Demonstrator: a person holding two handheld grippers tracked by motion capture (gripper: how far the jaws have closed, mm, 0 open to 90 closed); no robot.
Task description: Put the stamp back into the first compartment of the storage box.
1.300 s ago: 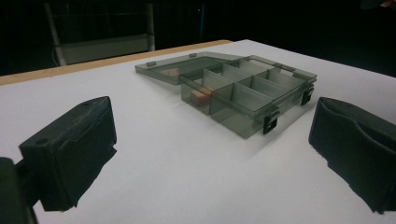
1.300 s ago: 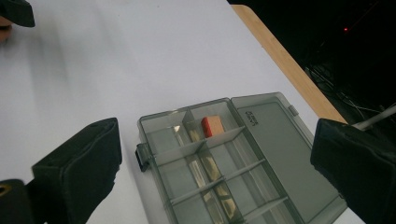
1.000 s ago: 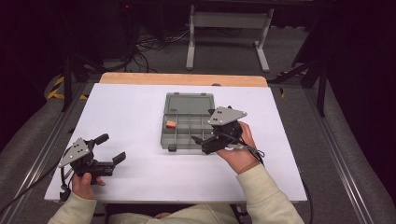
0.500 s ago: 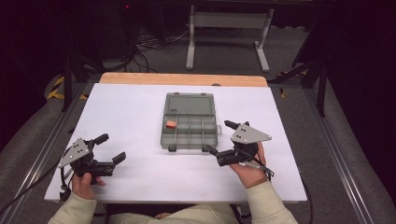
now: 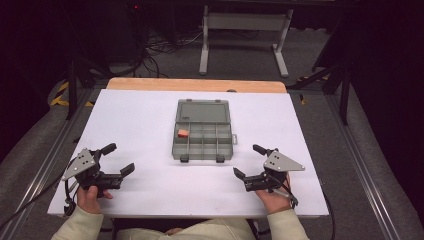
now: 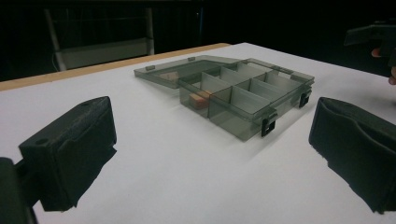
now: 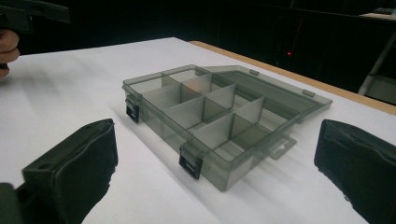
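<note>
A grey see-through compartment box [image 5: 203,140] lies open at the table's middle, lid flat behind it. A small orange block [image 5: 183,133] sits in a left-hand compartment; the left gripper view shows the block [image 6: 199,100] inside the box [image 6: 243,100]. My left gripper [image 5: 118,159] rests open near the front left edge, jaws empty. Near the front right, my right gripper [image 5: 249,161] stands open and empty, facing the box [image 7: 210,121] from a short way off.
The white table top [image 5: 140,120] has a wooden strip [image 5: 195,85] along its far edge. A metal stand [image 5: 242,30] and cables lie on the dark floor beyond. The other hand's gripper [image 7: 28,14] shows at the far left of the right gripper view.
My right gripper has drawn back from the box's front right corner toward the near right edge of the table. The left gripper has stayed put.
</note>
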